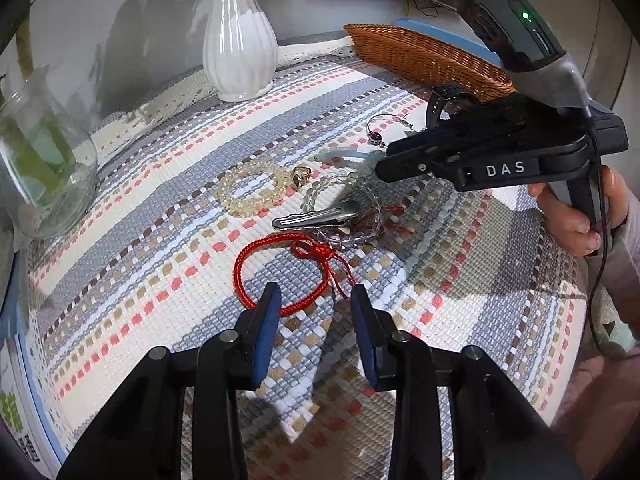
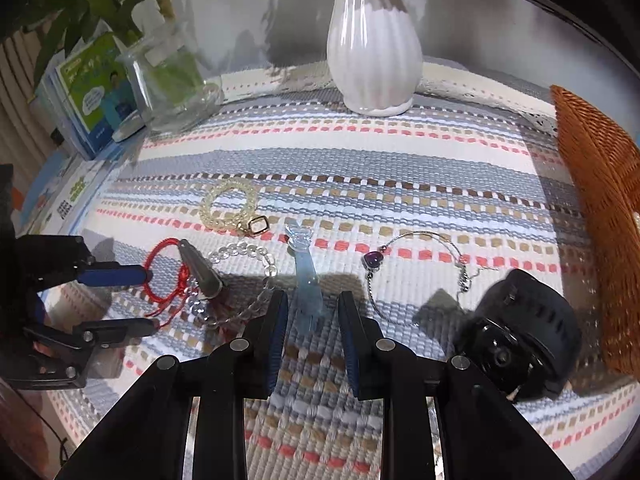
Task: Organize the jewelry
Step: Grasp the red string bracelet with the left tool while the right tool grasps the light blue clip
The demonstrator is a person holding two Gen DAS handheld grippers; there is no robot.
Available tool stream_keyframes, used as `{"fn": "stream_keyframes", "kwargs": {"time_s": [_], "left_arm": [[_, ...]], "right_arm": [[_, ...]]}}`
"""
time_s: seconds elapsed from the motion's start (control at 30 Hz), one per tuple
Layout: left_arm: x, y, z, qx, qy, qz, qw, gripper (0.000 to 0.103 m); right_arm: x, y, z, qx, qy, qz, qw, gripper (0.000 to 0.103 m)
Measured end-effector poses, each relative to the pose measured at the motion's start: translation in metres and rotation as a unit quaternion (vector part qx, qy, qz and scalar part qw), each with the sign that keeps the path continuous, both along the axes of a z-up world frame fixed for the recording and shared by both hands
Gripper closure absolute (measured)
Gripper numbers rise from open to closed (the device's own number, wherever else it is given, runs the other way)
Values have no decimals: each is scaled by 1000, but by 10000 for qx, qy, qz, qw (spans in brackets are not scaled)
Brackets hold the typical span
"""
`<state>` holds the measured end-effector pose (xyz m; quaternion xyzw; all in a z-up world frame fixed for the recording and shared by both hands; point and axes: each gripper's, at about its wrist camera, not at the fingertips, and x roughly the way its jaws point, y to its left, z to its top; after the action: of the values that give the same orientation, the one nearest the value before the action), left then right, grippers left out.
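Jewelry lies on a striped woven mat (image 1: 160,200). My left gripper (image 1: 316,296) is open, its fingers astride the near arc of a red cord bracelet (image 1: 256,264). Behind it lie a silver hair clip (image 1: 320,216), a clear bead bracelet (image 1: 360,184) and a yellow bead bracelet (image 1: 252,192). My right gripper (image 2: 312,304) is open, straddling the near end of a pale blue clip (image 2: 306,276). A thin bangle with a purple stone (image 2: 374,260) and a black watch (image 2: 520,332) lie to its right. The red bracelet (image 2: 160,276) shows at the left.
A wicker basket (image 1: 424,56) stands at the mat's far right, also at the right edge in the right wrist view (image 2: 600,208). A white vase (image 1: 240,40) and a glass jar (image 1: 44,160) stand at the back. A box (image 2: 92,96) stands by the jar.
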<state>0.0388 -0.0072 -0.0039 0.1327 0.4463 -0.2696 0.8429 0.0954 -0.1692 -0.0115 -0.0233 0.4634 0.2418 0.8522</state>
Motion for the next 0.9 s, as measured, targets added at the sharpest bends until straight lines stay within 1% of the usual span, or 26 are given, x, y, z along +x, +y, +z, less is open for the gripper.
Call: {"fn": "stream_keyframes", "kwargs": {"time_s": [0.07, 0.17, 0.2, 0.23, 0.27, 0.37, 0.43, 0.57, 0.67, 0.7, 0.73, 0.9], "left_arm": [[4, -2, -3, -5, 24, 21, 10000, 74], [6, -3, -4, -123, 29, 10, 9999, 97], [7, -4, -4, -115, 10, 16, 9999, 99], [5, -5, -4, -102, -28, 20, 9999, 100], [3, -5, -4, -100, -53, 30, 9999, 101], [-1, -5, -3, -113, -109, 98, 9998, 101], [-4, -3, 0, -181, -125, 148, 9996, 101], [-12, 4, 8, -397, -113, 187, 9990, 101], [-19, 7, 13, -486, -133, 223, 9985, 101], [-21, 8, 14, -501, -141, 226, 9984, 101], [-23, 8, 16, -516, -156, 240, 9983, 101], [-31, 9, 27, -621, -224, 308, 9973, 101]], "right_arm": [[1, 3, 0, -68, -62, 4, 10000, 77], [-2, 10, -2, -301, -271, 14, 9992, 77], [-5, 14, -2, -423, -355, 23, 9985, 78], [-7, 17, -3, -557, -441, 31, 9975, 81], [-8, 19, -3, -596, -479, 51, 9971, 86], [-12, 23, -3, -665, -584, 131, 9960, 86], [-15, 22, 0, -626, -652, 147, 9958, 86], [-19, 18, 5, -482, -619, 126, 9968, 87], [-24, 15, 8, -399, -604, 120, 9973, 87], [-27, 14, 10, -351, -612, 146, 9974, 90], [-31, 13, 13, -302, -616, 176, 9975, 91], [-44, 11, 19, -330, -680, 203, 9969, 91]]}}
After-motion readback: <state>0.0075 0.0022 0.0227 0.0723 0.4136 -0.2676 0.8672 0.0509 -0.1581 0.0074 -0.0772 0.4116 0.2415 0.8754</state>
